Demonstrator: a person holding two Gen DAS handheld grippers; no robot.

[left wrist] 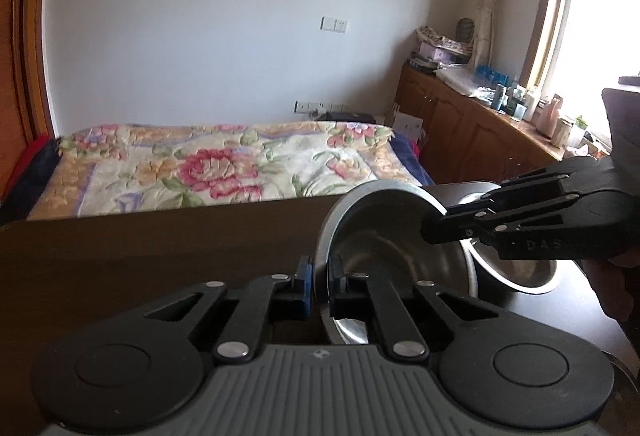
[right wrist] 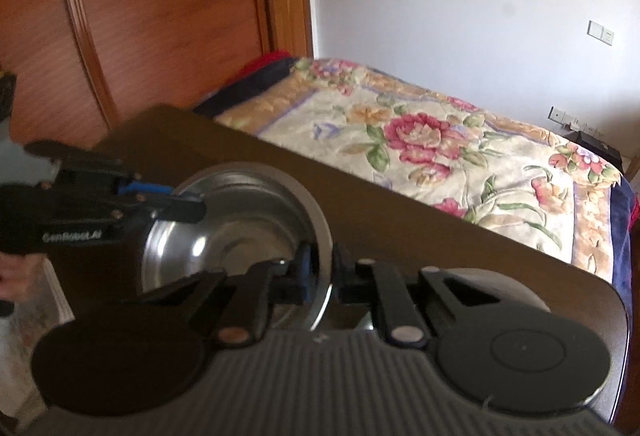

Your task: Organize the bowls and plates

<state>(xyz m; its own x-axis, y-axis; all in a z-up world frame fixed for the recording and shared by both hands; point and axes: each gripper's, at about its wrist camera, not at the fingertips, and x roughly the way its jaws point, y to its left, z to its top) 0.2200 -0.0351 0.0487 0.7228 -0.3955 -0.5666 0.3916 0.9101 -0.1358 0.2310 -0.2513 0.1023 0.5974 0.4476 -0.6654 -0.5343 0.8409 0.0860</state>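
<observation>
Left gripper is nearly closed, pinching the near rim of a steel bowl; blue pad on the outside, other finger inside. Right gripper is clamped the same way on the opposite side of the rim, w/ the bowl wall thin between its pads. So both claws hold one bowl, tilted up on edge, above the dark wooden table toward its right end.

In the left view a second bowl sits just behind/under the first, near the table's right edge; can't tell if the two touch. Looks like a nesting step, judging by the task.

Risks: grip is on thin, slick metal rim only, so if the two hands pull apart or twist differently the bowl could slip out & clang down. Tilted as it is, it could catch the lower bowl's rim instead of dropping in, and shove it toward the table edge. Right view is blurry, so contact there isn't fully sure.

Beyond the table's far edge: bed w/ floral blanket, then a low cabinet under the window.
</observation>
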